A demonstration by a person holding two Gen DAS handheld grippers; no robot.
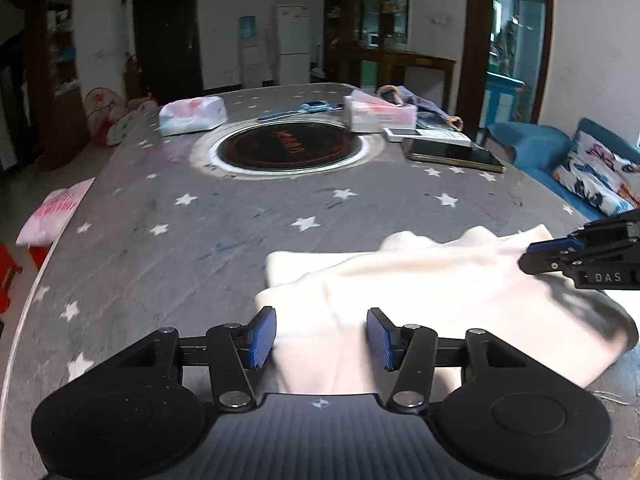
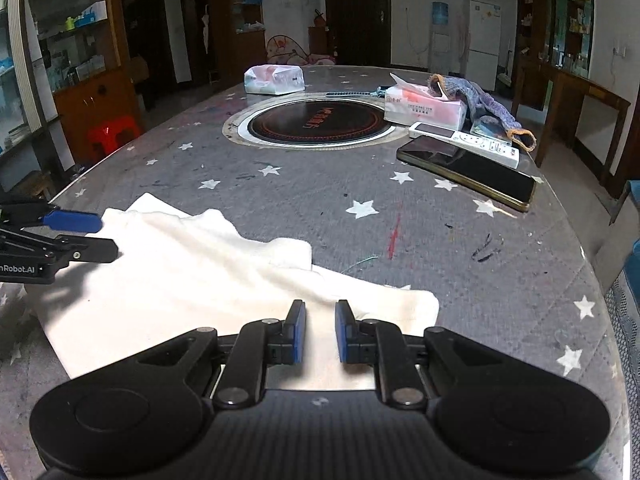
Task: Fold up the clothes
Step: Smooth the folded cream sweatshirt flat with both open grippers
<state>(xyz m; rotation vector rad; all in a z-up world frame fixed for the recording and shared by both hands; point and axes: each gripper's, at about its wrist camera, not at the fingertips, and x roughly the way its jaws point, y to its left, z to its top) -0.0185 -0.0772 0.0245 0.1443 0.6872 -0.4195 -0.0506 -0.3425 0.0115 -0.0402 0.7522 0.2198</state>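
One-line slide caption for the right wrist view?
Open right gripper above rumpled white cloth garment on grey star-patterned table.

Beyond the white garment [image 2: 224, 268] the surface [image 2: 320, 200] lies bare up to the round inset burner [image 2: 316, 122]. A phone [image 2: 468, 172], remote [image 2: 464, 138] and tissue box [image 2: 424, 106] crowd its far right.

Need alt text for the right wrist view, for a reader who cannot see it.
The right gripper hovers open over a white garment lying on a grey star-patterned table, with the left gripper at the garment's far left edge. Beyond lie a phone, remote and tissue box.
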